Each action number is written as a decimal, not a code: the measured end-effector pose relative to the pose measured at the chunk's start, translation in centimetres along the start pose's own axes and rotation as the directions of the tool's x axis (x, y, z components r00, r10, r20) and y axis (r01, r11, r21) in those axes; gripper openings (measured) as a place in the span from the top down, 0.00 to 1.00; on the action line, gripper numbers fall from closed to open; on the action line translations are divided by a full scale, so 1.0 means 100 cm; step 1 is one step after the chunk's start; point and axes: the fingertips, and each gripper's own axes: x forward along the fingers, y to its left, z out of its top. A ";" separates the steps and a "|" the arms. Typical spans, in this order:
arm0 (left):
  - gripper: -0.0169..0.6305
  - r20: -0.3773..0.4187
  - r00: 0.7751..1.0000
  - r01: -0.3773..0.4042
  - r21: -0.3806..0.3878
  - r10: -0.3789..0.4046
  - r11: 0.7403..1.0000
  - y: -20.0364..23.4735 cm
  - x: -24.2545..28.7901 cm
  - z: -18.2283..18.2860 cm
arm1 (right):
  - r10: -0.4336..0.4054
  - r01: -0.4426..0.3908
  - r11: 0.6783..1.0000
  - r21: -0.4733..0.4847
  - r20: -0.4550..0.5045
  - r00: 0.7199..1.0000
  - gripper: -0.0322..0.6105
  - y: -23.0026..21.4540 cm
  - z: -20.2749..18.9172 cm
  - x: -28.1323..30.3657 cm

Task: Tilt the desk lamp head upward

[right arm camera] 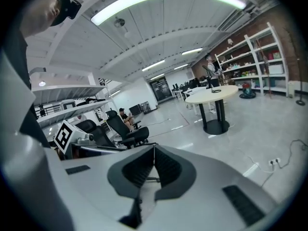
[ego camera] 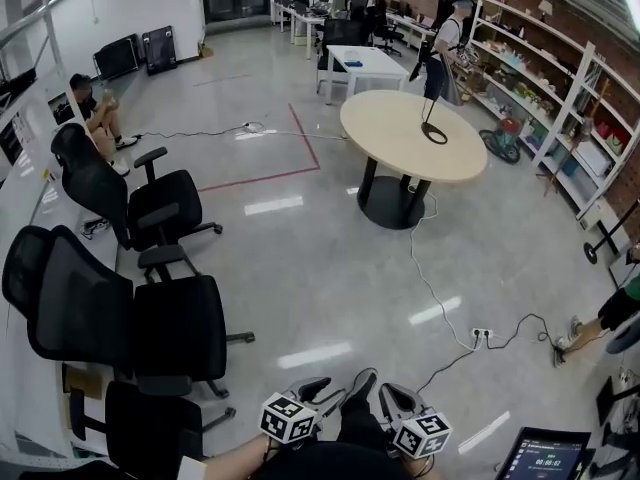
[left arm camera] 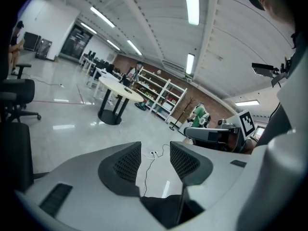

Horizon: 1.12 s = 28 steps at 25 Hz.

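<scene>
Desk lamp (ego camera: 429,114) — one, on one round table (ego camera: 390,136) — left gripper (left arm camera: 154,160), right gripper (right arm camera: 154,166).

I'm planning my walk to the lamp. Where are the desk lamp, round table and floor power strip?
desk lamp (ego camera: 425,129), head view, stem at its base.
round table (ego camera: 395,133), head view, bare top.
power strip (ego camera: 482,334), head view, its body.

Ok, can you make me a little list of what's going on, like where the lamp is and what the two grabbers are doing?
lamp: stands on the round table, far across the room
left gripper: jaws apart, nothing between them
right gripper: jaws together, holding nothing
where the grippers are: low and close to the person, nowhere near the lamp
nearby: black office chairs on the left
job: not begun, lamp untouched
</scene>
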 end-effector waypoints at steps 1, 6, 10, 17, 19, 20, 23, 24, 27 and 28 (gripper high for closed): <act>0.67 0.001 1.000 -0.015 -0.004 0.015 1.000 0.008 0.002 0.004 | 0.019 -0.019 1.000 -0.009 0.001 1.000 0.94 -0.002 0.006 0.011; 0.67 0.016 0.995 -0.100 -0.008 0.100 0.995 0.047 0.018 0.037 | 0.089 -0.089 0.996 -0.030 0.005 0.996 0.94 -0.022 0.040 0.065; 0.67 0.019 0.991 -0.133 0.016 0.133 0.991 0.066 0.045 0.073 | 0.134 -0.131 0.988 -0.076 0.028 0.991 0.94 -0.042 0.079 0.098; 0.67 0.017 0.984 -0.177 0.092 0.176 0.980 0.076 0.094 0.125 | 0.175 -0.173 0.984 -0.033 0.072 0.982 0.94 -0.092 0.126 0.135; 0.67 0.015 0.983 -0.186 0.086 0.186 0.979 0.079 0.107 0.131 | 0.180 -0.179 0.983 -0.027 0.069 0.981 0.94 -0.105 0.131 0.143; 0.67 0.015 0.982 -0.187 0.082 0.187 0.979 0.080 0.113 0.134 | 0.182 -0.181 0.983 -0.021 0.064 0.981 0.94 -0.111 0.132 0.147; 0.67 0.005 0.983 -0.184 0.081 0.184 0.980 0.083 0.125 0.140 | 0.186 -0.186 0.982 -0.009 0.047 0.981 0.94 -0.124 0.136 0.157; 0.67 0.003 0.982 -0.187 0.078 0.188 0.979 0.086 0.127 0.142 | 0.188 -0.187 0.982 -0.009 0.041 0.981 0.94 -0.126 0.137 0.161; 0.67 0.005 0.979 -0.204 0.046 0.204 0.978 0.103 0.131 0.148 | 0.187 -0.187 0.982 -0.004 0.020 0.982 0.94 -0.132 0.138 0.176; 0.67 0.003 0.979 -0.204 0.034 0.204 0.978 0.108 0.134 0.150 | 0.187 -0.187 0.982 -0.001 0.014 0.982 0.94 -0.134 0.140 0.181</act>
